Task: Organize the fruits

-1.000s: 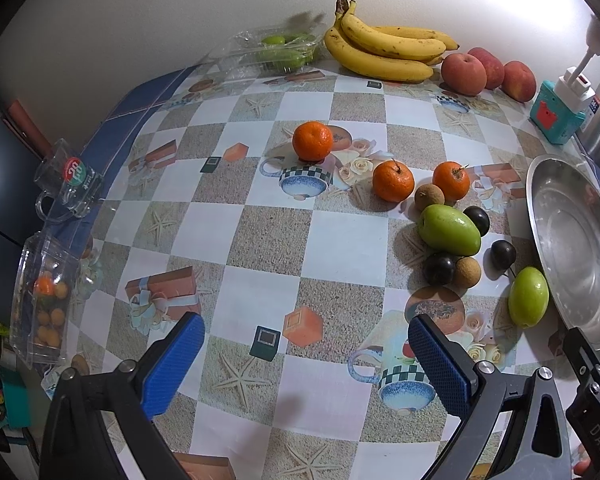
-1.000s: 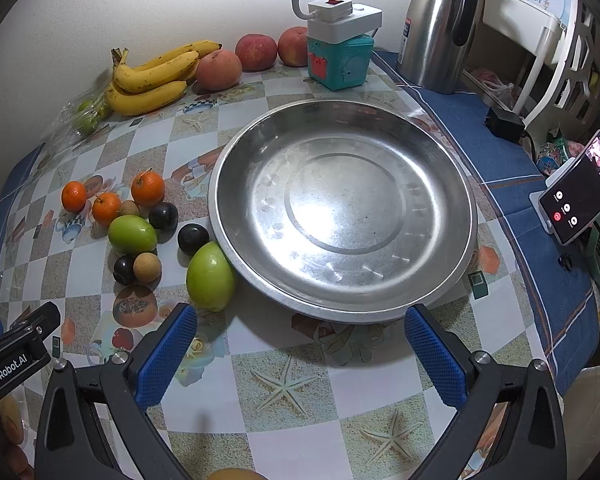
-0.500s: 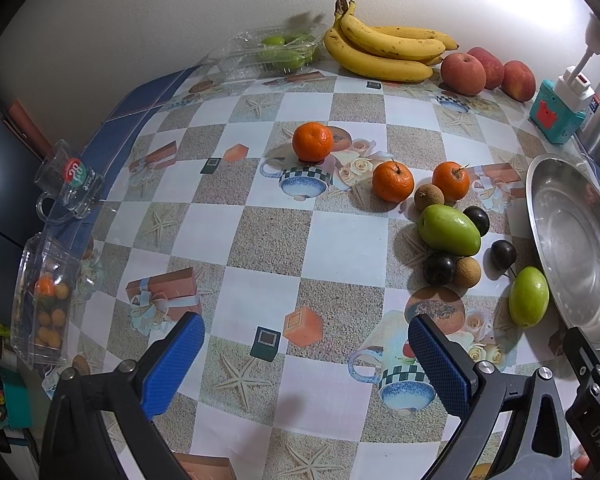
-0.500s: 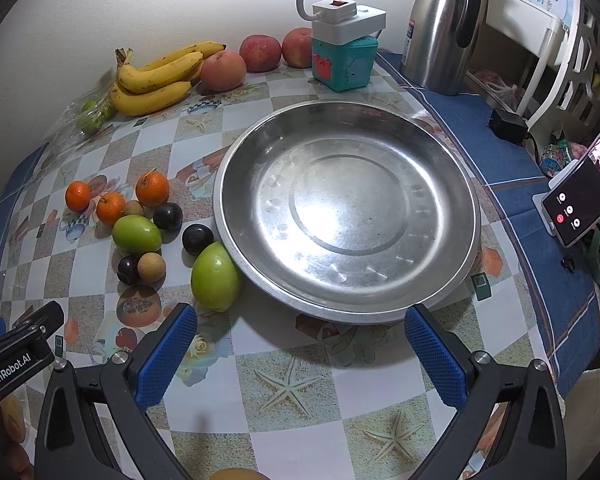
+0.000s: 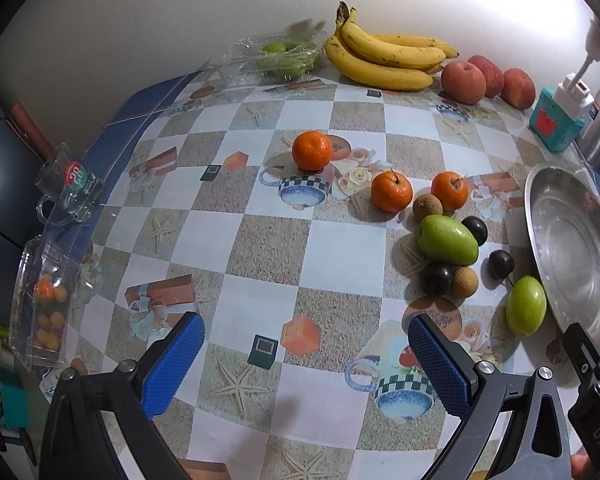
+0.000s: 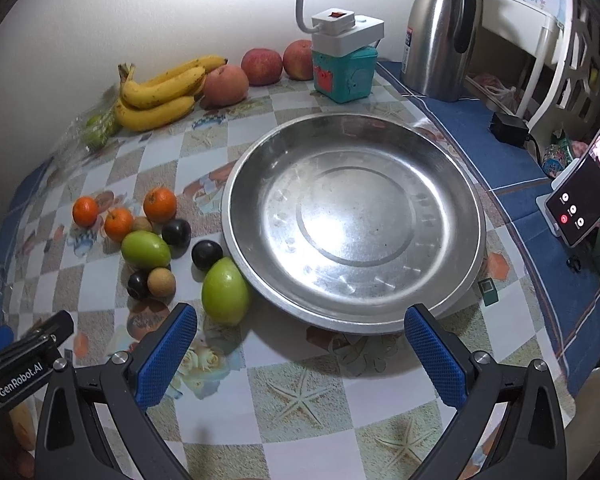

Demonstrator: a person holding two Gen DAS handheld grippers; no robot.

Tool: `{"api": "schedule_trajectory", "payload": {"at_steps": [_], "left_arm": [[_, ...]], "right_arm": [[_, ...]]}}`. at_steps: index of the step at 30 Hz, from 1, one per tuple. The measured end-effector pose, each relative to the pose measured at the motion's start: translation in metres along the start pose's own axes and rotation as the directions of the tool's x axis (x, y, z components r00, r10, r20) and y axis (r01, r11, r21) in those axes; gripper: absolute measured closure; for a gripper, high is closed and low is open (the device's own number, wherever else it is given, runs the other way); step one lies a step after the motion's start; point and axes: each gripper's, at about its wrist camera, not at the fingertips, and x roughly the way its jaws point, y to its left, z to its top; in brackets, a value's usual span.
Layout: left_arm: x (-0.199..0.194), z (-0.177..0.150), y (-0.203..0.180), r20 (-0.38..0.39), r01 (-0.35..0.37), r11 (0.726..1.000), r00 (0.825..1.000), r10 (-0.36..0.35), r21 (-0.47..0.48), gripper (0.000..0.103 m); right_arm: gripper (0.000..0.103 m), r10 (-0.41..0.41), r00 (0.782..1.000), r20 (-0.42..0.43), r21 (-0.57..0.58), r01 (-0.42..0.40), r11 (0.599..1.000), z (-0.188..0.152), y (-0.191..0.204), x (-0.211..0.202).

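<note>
- Three tangerines [image 5: 312, 150], [image 5: 391, 191], [image 5: 449, 191].
- Two loose green fruits [image 5: 447, 239], [image 5: 525, 310].
- Three dark plums [image 5: 474, 229], [image 5: 501, 265], [image 5: 436, 278].
- Two brown longans [image 5: 427, 207], [image 5: 464, 281].
- One bunch of bananas [image 5: 384, 60].
- Three red apples [image 5: 463, 82], [image 5: 490, 74], [image 5: 518, 89].
- One metal plate [image 6: 352, 220].
- One clear bag of green fruits [image 5: 276, 60]; number inside unclear.
- One glass mug [image 5: 70, 190].
- One clear box of small orange fruits [image 5: 44, 300].
- One steel thermos [image 6: 438, 32].
- One phone [image 6: 580, 200].
- Two grippers [image 5: 306, 360], [image 6: 300, 356].

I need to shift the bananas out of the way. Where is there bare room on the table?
The metal dish is bare inside. Open cloth lies between the glass mug and the leftmost orange, and in front of both open jaws. It is crowded where fruit clusters around the green mango, left of the dish.
</note>
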Motion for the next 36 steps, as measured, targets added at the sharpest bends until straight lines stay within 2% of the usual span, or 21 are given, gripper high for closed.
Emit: {"api": "schedule_trajectory", "payload": {"at_steps": [7, 10, 14, 18, 21, 22, 27, 31, 34, 36], "left_arm": [[0.004, 0.005, -0.001, 0.056, -0.005, 1.000, 0.998, 0.006, -0.015, 0.000], [0.006, 0.008, -0.002, 0.077, 0.021, 0.999, 0.997, -0.018, -0.031, 0.000], [0.010, 0.015, -0.004, 0.052, 0.111, 0.993, 0.993, -0.108, -0.046, 0.000], [0.011, 0.019, -0.012, 0.051, 0.108, 0.994, 0.993, -0.106, -0.022, 0.000], [0.013, 0.022, -0.014, 0.035, 0.139, 0.989, 0.990, -0.138, -0.041, 0.001], [0.015, 0.024, -0.016, 0.034, 0.135, 0.990, 0.990, -0.133, -0.051, 0.001], [0.033, 0.027, -0.022, -0.029, 0.189, 0.978, 0.981, -0.192, -0.085, 0.001], [0.033, 0.027, -0.021, -0.022, 0.183, 0.979, 0.982, -0.186, -0.089, 0.008], [0.033, 0.029, -0.016, -0.020, 0.187, 0.977, 0.982, -0.190, -0.102, 0.009], [0.034, 0.029, -0.015, -0.034, 0.201, 0.974, 0.978, -0.206, -0.107, 0.013]], "right_arm": [[0.000, 0.081, 0.997, -0.019, 0.060, -0.080, 0.995, 0.003, 0.001, 0.009], [0.000, 0.091, 0.995, -0.037, 0.085, -0.087, 0.993, 0.004, 0.000, 0.015], [0.000, 0.105, 0.994, -0.033, 0.110, -0.101, 0.989, 0.007, 0.001, 0.019], [0.000, 0.134, 0.990, -0.049, 0.134, -0.126, 0.983, 0.006, 0.002, 0.025], [0.000, 0.185, 0.980, -0.068, 0.173, -0.171, 0.970, 0.006, 0.003, 0.030], [0.000, 0.179, 0.981, -0.068, 0.175, -0.165, 0.971, 0.007, 0.003, 0.030], [0.000, 0.202, 0.976, -0.080, 0.214, -0.181, 0.960, 0.006, 0.000, 0.028], [0.001, 0.229, 0.971, -0.073, 0.239, -0.206, 0.949, 0.007, -0.002, 0.023], [0.006, 0.243, 0.967, -0.082, 0.236, -0.218, 0.947, 0.006, 0.000, 0.021], [0.009, 0.256, 0.962, -0.092, 0.233, -0.229, 0.945, 0.005, 0.003, 0.022]]}}
